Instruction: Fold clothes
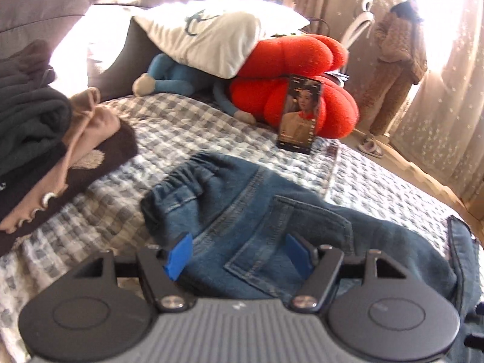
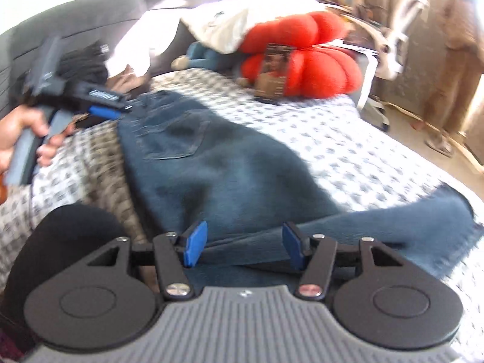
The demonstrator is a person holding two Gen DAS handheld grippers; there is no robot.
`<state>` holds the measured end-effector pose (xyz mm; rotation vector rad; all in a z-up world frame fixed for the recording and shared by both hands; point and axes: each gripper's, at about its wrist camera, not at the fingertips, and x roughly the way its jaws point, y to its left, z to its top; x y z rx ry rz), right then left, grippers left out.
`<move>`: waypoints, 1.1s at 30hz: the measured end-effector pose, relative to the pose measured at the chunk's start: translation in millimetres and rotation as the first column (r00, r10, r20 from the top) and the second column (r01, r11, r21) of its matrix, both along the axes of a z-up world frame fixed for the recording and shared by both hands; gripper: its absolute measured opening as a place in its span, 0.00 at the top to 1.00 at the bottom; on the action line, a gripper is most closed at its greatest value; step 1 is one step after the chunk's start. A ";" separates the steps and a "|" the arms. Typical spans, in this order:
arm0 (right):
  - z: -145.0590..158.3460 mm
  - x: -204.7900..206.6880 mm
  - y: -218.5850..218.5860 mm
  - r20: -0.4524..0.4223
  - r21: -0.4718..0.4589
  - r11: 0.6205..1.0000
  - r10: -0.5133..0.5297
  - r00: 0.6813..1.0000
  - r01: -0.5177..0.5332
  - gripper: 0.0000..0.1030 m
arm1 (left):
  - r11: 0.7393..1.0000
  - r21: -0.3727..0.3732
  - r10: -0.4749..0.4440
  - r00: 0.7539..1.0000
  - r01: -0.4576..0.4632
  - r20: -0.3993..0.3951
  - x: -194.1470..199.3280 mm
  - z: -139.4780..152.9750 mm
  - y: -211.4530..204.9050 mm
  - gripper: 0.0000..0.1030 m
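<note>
While the jeans [image 1: 272, 211] lie spread flat across the checked bed cover [image 1: 169, 127], the left tool [image 1: 239, 251] hovers over the back pocket, blue pads apart, gripping nothing. Right tool [image 2: 242, 245] sits at the near edge, pads apart too, a denim fold between them but unpinched.

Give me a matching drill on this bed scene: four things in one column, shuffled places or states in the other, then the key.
Things:
1. jeans
2. phone
3. white pillow
4. left gripper

Places or states:
A. propped upright against the red cushion
B. jaws open over denim
C. spread flat on the checked quilt
D. resting on top of the red cushion

Pairs: 1-C, 2-A, 3-D, 4-B
</note>
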<state>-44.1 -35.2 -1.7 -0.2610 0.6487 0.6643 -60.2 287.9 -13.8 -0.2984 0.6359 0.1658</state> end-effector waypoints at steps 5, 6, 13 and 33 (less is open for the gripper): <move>-4.8 21.8 -21.4 -0.023 -0.022 0.988 -0.154 0.988 0.153 0.43 | 0.979 -0.037 -0.199 0.980 0.198 -0.012 23.3 2.5 -48.1 0.31; -6.2 23.1 -25.0 -0.022 -0.024 0.985 -0.172 0.985 0.171 0.43 | 0.971 -0.038 -0.237 0.972 0.236 -0.015 27.8 2.9 -58.7 0.31; -15.3 23.4 -52.5 -0.032 -0.036 0.969 -0.244 0.969 0.242 0.42 | 0.911 0.032 -0.409 0.912 0.410 -0.036 50.9 9.9 -123.6 0.31; -19.2 10.6 -140.7 -0.031 -0.053 0.887 -0.460 0.887 0.458 0.35 | 0.669 -0.426 -0.714 0.685 0.609 -0.143 189.9 -40.5 -266.5 0.50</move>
